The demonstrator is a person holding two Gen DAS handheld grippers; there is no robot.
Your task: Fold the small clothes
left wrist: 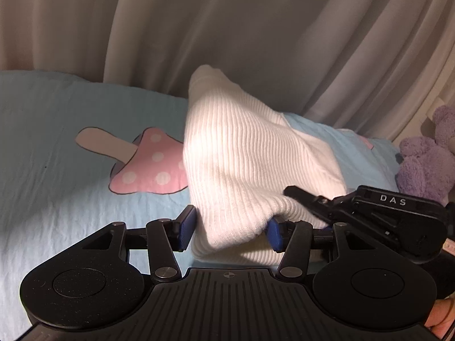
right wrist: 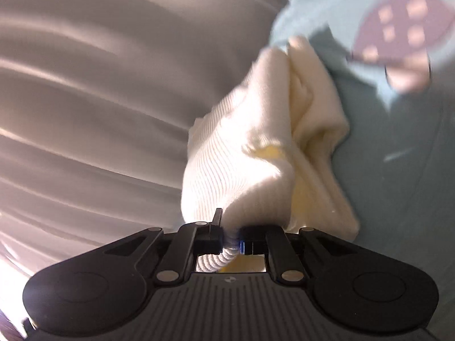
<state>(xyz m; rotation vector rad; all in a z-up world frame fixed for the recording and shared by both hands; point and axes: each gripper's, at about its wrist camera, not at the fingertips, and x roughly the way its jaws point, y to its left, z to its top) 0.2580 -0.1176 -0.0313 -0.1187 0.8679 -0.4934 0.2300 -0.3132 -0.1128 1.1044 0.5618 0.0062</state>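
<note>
Right now both of my grippers are at the white ribbed garment [left wrist: 241, 153], lifted off the blue bedsheet [left wrist: 57, 187].

My left gripper [left wrist: 231, 227] has its blue pads [left wrist: 188, 228] spread wide, with a fold of the knit hanging loosely between them; I see one pad beside the cloth and the other partly under it, not pinching. My right gripper [right wrist: 231, 240] is clamped on an edge of the garment [right wrist: 241, 167], the ribbed cloth bunched between its near-closed fingers, and from the left wrist view I see it [left wrist: 298, 199] reaching in from the right, touching the fabric. Behind are a pink mushroom print [left wrist: 148, 164] on the sheet, pale curtains [left wrist: 256, 28], and a purple plush toy [left wrist: 426, 159] at the far right.
</note>
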